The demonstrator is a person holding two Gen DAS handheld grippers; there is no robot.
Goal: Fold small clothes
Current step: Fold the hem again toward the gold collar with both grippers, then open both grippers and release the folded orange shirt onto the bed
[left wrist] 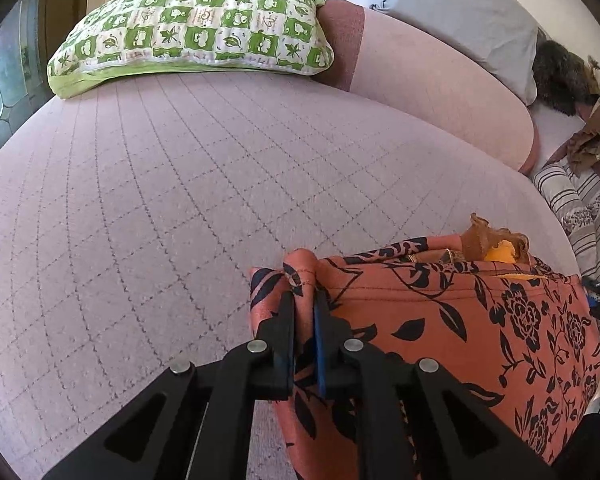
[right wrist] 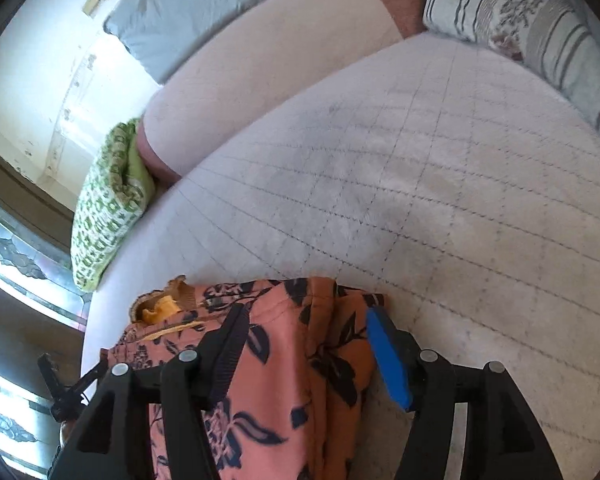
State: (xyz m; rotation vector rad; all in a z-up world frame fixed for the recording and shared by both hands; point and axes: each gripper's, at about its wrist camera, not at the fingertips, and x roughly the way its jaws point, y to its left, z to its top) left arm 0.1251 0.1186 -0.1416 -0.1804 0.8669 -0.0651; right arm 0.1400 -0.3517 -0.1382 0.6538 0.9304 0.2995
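An orange garment with a black flower print lies bunched on the quilted bed cover. In the left wrist view my left gripper is shut on a gathered corner of it, and a fold sticks up past the fingertips. In the right wrist view the same garment runs between the fingers of my right gripper. That gripper stands open, the black finger lying over the cloth and the blue pad at its right edge. A small yellow and brown cloth pokes out at the garment's far edge.
A green checked pillow lies at the far left of the bed. A pink bolster and a grey pillow line the back. A striped pillow sits at the right. The bed's edge and tiled floor show left.
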